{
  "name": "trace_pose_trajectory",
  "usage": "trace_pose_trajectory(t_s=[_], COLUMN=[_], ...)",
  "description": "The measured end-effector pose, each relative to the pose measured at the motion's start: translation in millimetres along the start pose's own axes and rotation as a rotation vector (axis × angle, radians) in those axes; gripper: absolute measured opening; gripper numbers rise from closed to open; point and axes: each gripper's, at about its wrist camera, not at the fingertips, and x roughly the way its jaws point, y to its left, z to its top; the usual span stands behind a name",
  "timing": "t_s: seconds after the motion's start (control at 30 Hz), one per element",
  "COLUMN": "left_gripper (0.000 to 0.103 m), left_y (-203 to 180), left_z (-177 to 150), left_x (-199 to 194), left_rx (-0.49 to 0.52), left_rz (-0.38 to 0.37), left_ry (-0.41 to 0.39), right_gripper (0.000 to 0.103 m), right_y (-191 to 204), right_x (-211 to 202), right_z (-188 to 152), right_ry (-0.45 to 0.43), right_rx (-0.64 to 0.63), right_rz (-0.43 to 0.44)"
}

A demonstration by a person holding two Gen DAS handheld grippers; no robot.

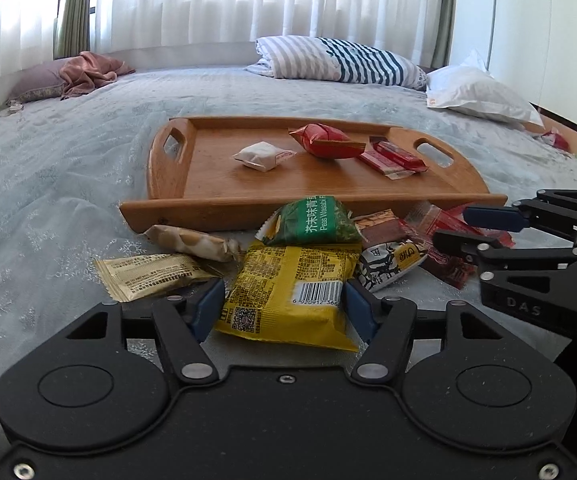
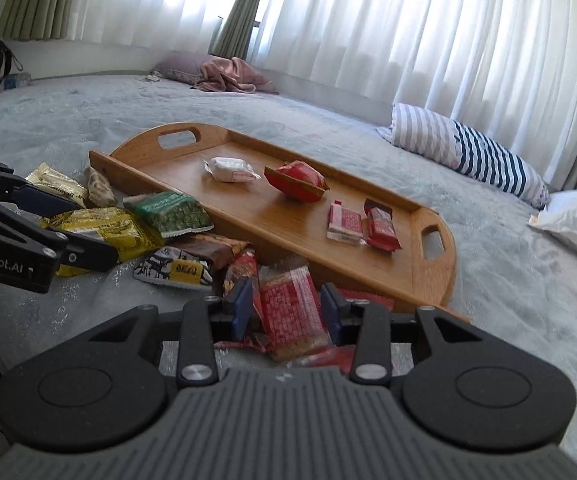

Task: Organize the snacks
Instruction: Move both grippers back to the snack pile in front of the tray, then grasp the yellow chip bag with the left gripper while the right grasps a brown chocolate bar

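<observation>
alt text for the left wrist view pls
The left gripper straddles a yellow snack packet in a pile of snacks on a grey-blue bed, in front of a wooden tray holding four packets. The right gripper enters at right.

Four snacks [image 1: 326, 141] on tray [image 1: 224, 196], loose packets [image 1: 312, 222] before it

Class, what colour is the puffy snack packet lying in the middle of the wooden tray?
Red: the puffy snack packet on the wooden tray shows best in the left wrist view.
</observation>
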Motion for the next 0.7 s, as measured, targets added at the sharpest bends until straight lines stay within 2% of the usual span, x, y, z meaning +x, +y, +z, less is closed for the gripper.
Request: trace_pose_trajectory(t_s=[0.1, 0.23, 0.37, 0.43, 0.57, 0.6, 0.63, 0.7], left_gripper=[0.063, 0.054, 0.053, 0.053, 0.053, 0.053, 0.053, 0.053], left_y=[-3, -8, -9, -8, -4, -4, -4, -4], left_z=[1, 2, 1, 1, 2, 3, 3, 2], left_x=[4, 0, -5, -8, -11, -11, -10, -8], left_rx=[0.001, 0.019, 0.025, 0.018, -0.005, -0.006, -0.007, -0.008], left_rz=[0.008, 0.017, 0.018, 0.017, 0.015, 0.014, 0.013, 0.014], left_ry=[-0.002, -0.011, -0.012, -0.013, -0.012, -0.01, -0.007, -0.002], right_gripper=[0.048, 0.052, 0.055, 0.059, 0.059, 0.054, 0.044, 0.038], right_y=[1, -1, 2, 5, 10, 11, 12, 14], right_x=[8, 7, -5, -12, -17, -16, -14, -10], right_z=[5, 9, 5, 3, 4, 4, 4, 5], right_ry=[-0.004, -0.001, -0.005, -0.017, -0.005, 0.005, 0.018, 0.032], right_rx=[0.026, 0.073, 0.064, 0.05, 0.019, 0.019, 0.023, 0.036], right_rz=[0.007, 0.053, 0.067, 0.048, 0.052, 0.064, 0.077, 0.084])
